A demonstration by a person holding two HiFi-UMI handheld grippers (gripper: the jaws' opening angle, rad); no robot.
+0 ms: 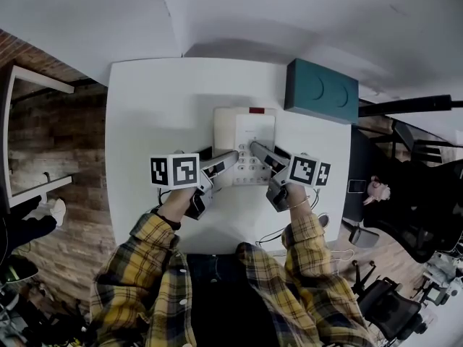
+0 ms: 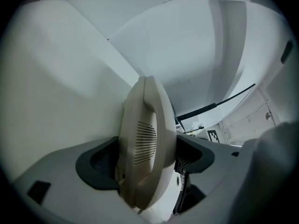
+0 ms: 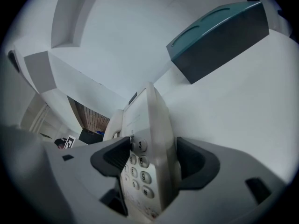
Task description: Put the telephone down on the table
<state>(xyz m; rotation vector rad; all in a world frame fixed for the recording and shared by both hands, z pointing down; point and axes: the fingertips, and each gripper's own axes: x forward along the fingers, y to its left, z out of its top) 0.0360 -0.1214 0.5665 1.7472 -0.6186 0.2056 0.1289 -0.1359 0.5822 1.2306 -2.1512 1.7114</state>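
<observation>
The telephone (image 1: pixel 244 132) sits near the middle of the white table (image 1: pixel 145 107), and both grippers reach it from the near side. Wide bare tabletop lies to its left and on its far side. On the right there is less room: a closed teal box (image 1: pixel 322 90) stands near the phone's far right corner, at the table's right edge. A thin cable (image 1: pixel 278 233) trails over the near right part of the table, close to the near edge. From above it is hard to tell whether the phone's base rests flat on the table or is raised slightly off it. The left gripper (image 1: pixel 233 155) meets the phone's left side, and its own view shows that gripper (image 2: pixel 147 160) clamped on the cream handset (image 2: pixel 145 139), dark pads pressed to both flanks beside the slotted speaker grille. The right gripper (image 1: pixel 255 147) comes in at the near right; its own view shows that gripper (image 3: pixel 152 160) closed on the phone's right edge (image 3: pixel 161 139), one pad lying over the keypad (image 3: pixel 139 171) and the other against the outer side. Only that view shows the number keys and the teal box (image 3: pixel 219 36) from the side. Only the head view shows the plaid sleeves (image 1: pixel 155 244) and the red patch (image 1: pixel 256 110) on the phone's far edge.
</observation>
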